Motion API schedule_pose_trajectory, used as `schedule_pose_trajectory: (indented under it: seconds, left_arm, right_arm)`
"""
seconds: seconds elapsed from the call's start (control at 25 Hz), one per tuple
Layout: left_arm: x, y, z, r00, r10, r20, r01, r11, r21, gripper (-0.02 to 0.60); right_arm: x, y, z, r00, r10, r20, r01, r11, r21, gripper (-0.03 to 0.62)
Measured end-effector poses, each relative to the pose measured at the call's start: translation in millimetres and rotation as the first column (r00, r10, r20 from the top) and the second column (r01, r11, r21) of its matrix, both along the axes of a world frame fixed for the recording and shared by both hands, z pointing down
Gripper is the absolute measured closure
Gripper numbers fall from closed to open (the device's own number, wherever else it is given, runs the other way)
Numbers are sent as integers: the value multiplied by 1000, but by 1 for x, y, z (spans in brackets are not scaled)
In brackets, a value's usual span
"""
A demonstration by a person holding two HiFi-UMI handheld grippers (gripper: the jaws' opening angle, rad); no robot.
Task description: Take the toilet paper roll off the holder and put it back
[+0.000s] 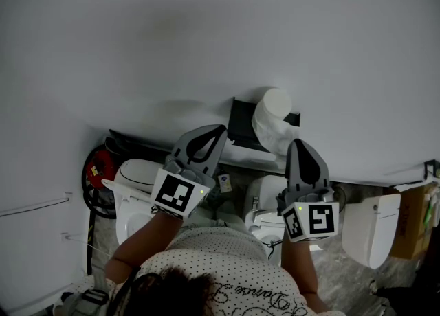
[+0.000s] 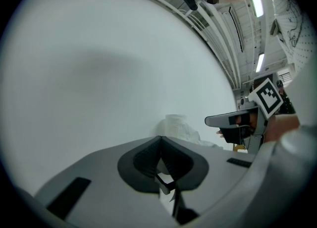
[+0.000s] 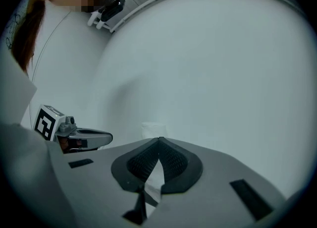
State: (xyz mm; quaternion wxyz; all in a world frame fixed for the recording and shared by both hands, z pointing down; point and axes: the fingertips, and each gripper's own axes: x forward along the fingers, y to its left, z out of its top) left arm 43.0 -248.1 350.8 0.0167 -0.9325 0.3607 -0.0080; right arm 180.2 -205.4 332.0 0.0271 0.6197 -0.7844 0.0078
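A white toilet paper roll (image 1: pixel 273 105) sits on a black holder (image 1: pixel 242 123) fixed to the white wall, with a loose tail of paper hanging down from it. My left gripper (image 1: pixel 218 130) is shut and empty, its tips just left of and below the holder. My right gripper (image 1: pixel 296 143) is also shut and empty, its tips just below the hanging paper. In the left gripper view the roll (image 2: pixel 177 125) shows beyond the closed jaws, with the right gripper (image 2: pixel 237 120) to its right. In the right gripper view the roll (image 3: pixel 153 129) peeks above the closed jaws, and the left gripper (image 3: pixel 85 137) is at the left.
Below the wall stand a white toilet (image 1: pixel 134 191), a second white toilet (image 1: pixel 265 211) and a third white fixture (image 1: pixel 371 225). A red object (image 1: pixel 96 167) lies at the left, a cardboard box (image 1: pixel 414 218) at the right. The person's dotted top fills the lower middle.
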Motion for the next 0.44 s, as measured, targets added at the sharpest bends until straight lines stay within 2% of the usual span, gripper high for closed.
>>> schedule_pose_trajectory:
  seconds: [0.44]
  left_arm:
    - [2, 0, -3, 1000, 6, -5, -6, 1000, 8, 577]
  right_arm:
    - [2, 1, -1, 1000, 3, 11, -2, 1000, -6, 582]
